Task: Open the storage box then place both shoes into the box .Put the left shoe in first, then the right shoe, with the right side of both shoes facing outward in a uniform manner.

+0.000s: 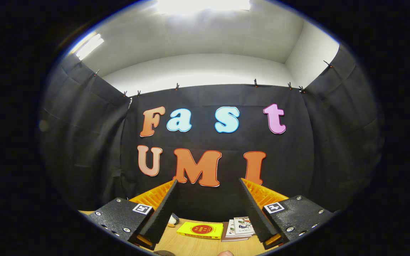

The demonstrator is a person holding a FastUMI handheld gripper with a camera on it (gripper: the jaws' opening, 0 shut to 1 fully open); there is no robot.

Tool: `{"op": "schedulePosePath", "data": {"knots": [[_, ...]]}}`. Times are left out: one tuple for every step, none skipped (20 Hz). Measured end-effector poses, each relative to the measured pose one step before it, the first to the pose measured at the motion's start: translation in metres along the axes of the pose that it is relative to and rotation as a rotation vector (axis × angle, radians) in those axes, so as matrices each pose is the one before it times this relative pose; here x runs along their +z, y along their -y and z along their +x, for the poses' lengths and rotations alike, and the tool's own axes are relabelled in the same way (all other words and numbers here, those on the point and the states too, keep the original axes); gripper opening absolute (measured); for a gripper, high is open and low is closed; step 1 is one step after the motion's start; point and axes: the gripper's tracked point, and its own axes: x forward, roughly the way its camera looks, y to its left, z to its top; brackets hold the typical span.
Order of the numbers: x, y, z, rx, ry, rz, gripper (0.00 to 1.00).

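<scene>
Right now your gripper (208,209) has its fingers spread apart on nothing, aimed high at the booth wall over the table (190,245) with a yellow book (200,230) and booklets (240,227), so tilt down until you find the storage box and shoes

Strong light comes from above: a ceiling panel (203,5) at the top centre blows out to pure white, and a second strip light (89,45) glares at the upper left. The pale ceiling (190,35) is bright; the lower half is dim, with the wooden table (198,245) evenly lit. Focus is sharp in the centre. Fisheye distortion bends straight lines, and the edges darken with a faint blue fringe. The gripper (208,206), fingers spread apart, looks crisp
</scene>
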Motion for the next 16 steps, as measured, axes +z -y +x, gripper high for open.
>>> {"op": "schedulePosePath", "data": {"knots": [[0.00027, 0.00085, -0.00083, -0.00162, 0.00186, 0.00693, 0.98], [0.00126, 0.00228, 0.00088, -0.00354, 0.00253, 0.00396, 0.98], [-0.00007, 0.00039, -0.00020, 0.00191, 0.00287, 0.00309, 0.98], [0.00105, -0.00111, -0.00158, 0.00767, 0.00502, 0.00085, 0.98], [0.00007, -0.00038, 0.00052, 0.00533, 0.00257, 0.00228, 0.98], [0.00126, -0.00012, -0.00131, 0.00290, 0.00267, 0.00400, 0.98], [0.00110, -0.00025, 0.00048, 0.00149, 0.00470, 0.00891, 0.98], [0.00073, 0.00048, -0.00045, -0.00115, 0.00454, 0.01001, 0.98], [-0.00009, 0.00088, -0.00028, -0.00146, 0.00052, 0.01158, 0.98], [-0.00227, 0.00021, 0.00012, -0.00212, -0.00645, 0.00905, 0.98], [-0.00252, 0.00010, 0.00011, 0.00060, -0.00749, 0.00185, 0.98], [-0.00282, 0.00051, 0.00086, -0.00330, -0.00939, -0.00523, 0.98], [-0.00314, 0.00266, 0.00021, -0.00508, -0.00891, -0.01059, 0.98], [-0.00350, 0.00135, 0.00015, -0.00528, -0.00817, -0.01373, 0.98], [-0.00344, -0.00028, 0.00061, -0.00201, -0.00935, -0.01304, 0.98], [-0.00480, -0.00137, 0.00145, -0.00181, -0.01021, -0.01120, 0.98]]}}
